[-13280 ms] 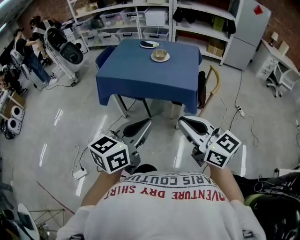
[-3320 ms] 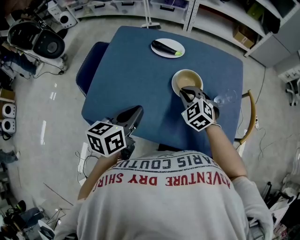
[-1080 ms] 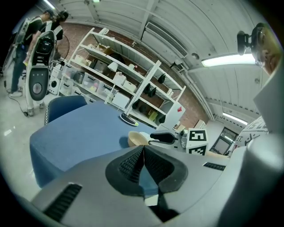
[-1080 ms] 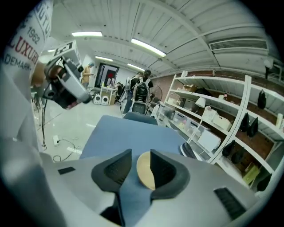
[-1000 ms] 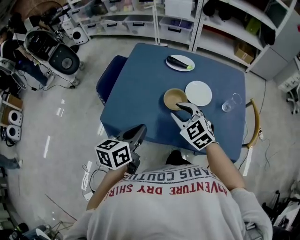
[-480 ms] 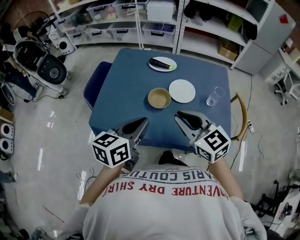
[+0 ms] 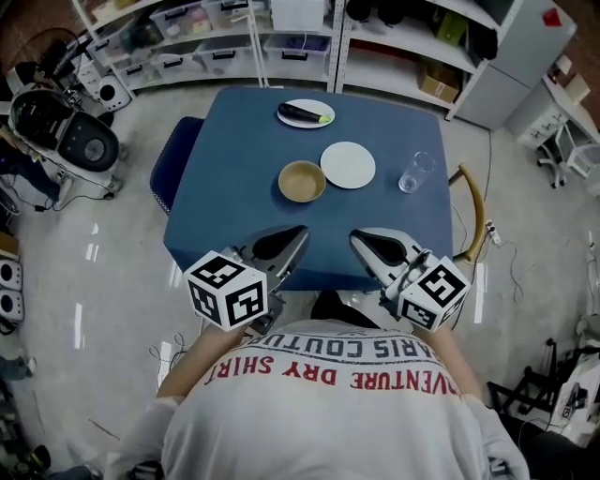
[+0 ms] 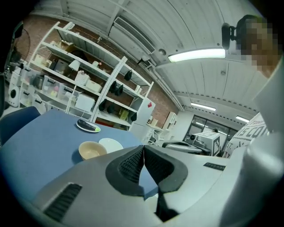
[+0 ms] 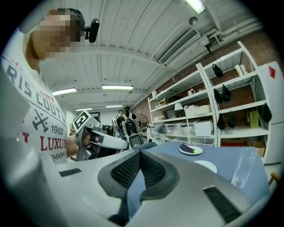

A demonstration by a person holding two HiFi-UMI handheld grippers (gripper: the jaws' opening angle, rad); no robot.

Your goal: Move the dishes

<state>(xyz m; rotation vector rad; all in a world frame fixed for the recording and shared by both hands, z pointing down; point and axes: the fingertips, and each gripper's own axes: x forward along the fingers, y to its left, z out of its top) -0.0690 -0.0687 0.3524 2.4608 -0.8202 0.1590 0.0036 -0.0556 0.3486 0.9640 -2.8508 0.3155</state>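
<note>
On the blue table [image 7: 234, 187] a tan bowl [image 7: 302, 181] stands just left of an empty white plate [image 7: 348, 164]. Behind them is a plate holding a dark eggplant [image 7: 305, 113], and a clear glass [image 7: 411, 172] stands to the right. My left gripper [image 7: 295, 232] and right gripper [image 7: 361, 239] hover side by side at the table's near edge, both shut with nothing between the jaws. The left gripper view shows the bowl [image 8: 91, 150] and white plate [image 8: 111, 144] beyond the closed gripper [image 8: 143, 148]. The right gripper [image 9: 140, 153] faces the glass [image 9: 246, 170].
A blue chair [image 7: 173, 164] is tucked at the table's left side and a wooden chair [image 7: 469, 202] at its right. White shelving [image 7: 281, 28] lines the far wall. Equipment [image 7: 56, 131] and people stand on the floor to the left.
The right gripper was shut on the bowl on the white plate, then set it down left of the plate and drew back. Both grippers now sit at the near table edge.
</note>
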